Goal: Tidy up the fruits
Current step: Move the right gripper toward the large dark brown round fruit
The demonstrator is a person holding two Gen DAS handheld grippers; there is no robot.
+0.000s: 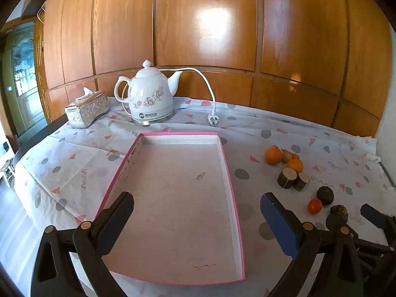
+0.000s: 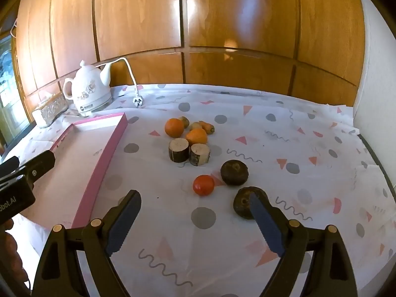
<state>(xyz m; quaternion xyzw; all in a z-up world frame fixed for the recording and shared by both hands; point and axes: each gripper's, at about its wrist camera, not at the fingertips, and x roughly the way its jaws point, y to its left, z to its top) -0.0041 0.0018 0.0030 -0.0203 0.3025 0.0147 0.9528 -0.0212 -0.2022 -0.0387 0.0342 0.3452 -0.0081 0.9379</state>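
A shallow pink-rimmed tray (image 1: 224,153) lies empty on the patterned cloth; its right rim shows in the right wrist view (image 2: 109,148). Right of it lie two oranges (image 2: 174,127), two wood log pieces (image 2: 178,150), a small red tomato (image 2: 203,185), two dark round fruits (image 2: 234,172) and small brownish fruits (image 2: 195,125). The same pile shows in the left wrist view (image 1: 287,163). My left gripper (image 1: 196,209) is open over the tray's near end. My right gripper (image 2: 195,206) is open and empty, just short of the tomato, its right finger in front of the nearer dark fruit (image 2: 241,201).
A white ceramic kettle (image 1: 151,96) with its cord and plug (image 1: 212,119) stands at the back, next to a silver tissue box (image 1: 86,110). Wooden wall panels close off the back. The table edge drops off at the left (image 1: 27,146).
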